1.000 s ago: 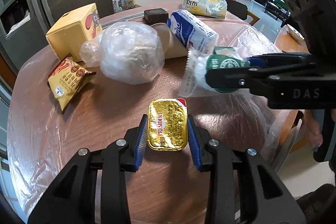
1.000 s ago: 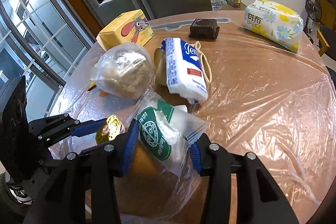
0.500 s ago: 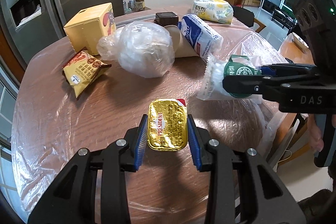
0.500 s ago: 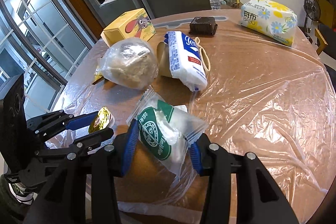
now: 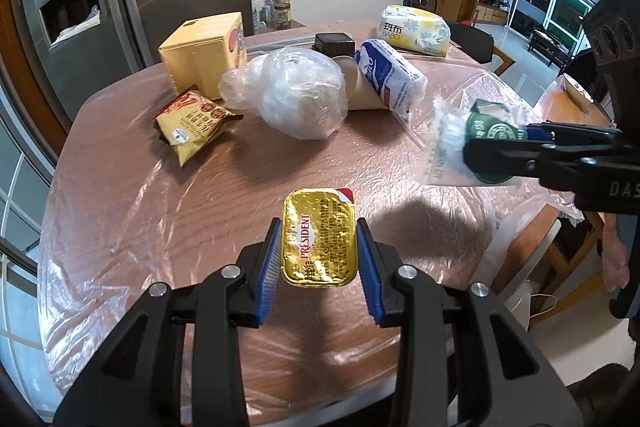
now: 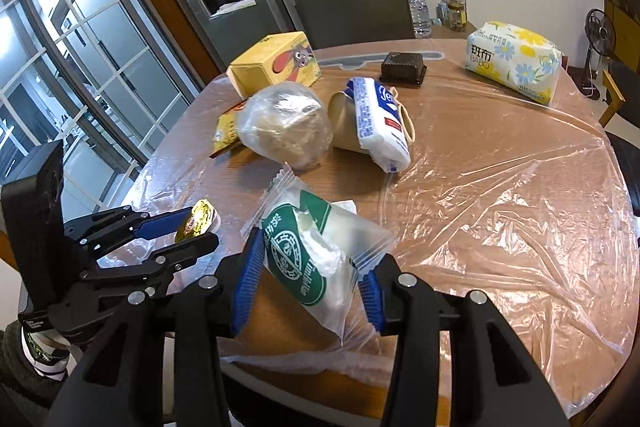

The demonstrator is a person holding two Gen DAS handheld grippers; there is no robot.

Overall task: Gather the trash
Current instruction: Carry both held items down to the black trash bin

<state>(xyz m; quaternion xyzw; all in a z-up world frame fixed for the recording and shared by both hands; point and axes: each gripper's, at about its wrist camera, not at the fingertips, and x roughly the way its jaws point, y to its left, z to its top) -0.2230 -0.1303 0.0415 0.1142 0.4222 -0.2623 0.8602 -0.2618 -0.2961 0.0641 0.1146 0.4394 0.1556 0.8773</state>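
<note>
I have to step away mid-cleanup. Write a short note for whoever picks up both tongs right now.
Left tongs: shut on the gold butter packet, held above the table.
Right tongs: shut on the clear wrapper with green print, also held off the table.
Done: two pieces of trash picked up, neither dropped off yet; no bin is in view.
Still on the table: yellow snack wrapper, crumpled plastic bag, paper cup, blue-and-white tissue pack. Yellow box, dark tray and flowered tissue pack sit farther back.
</note>
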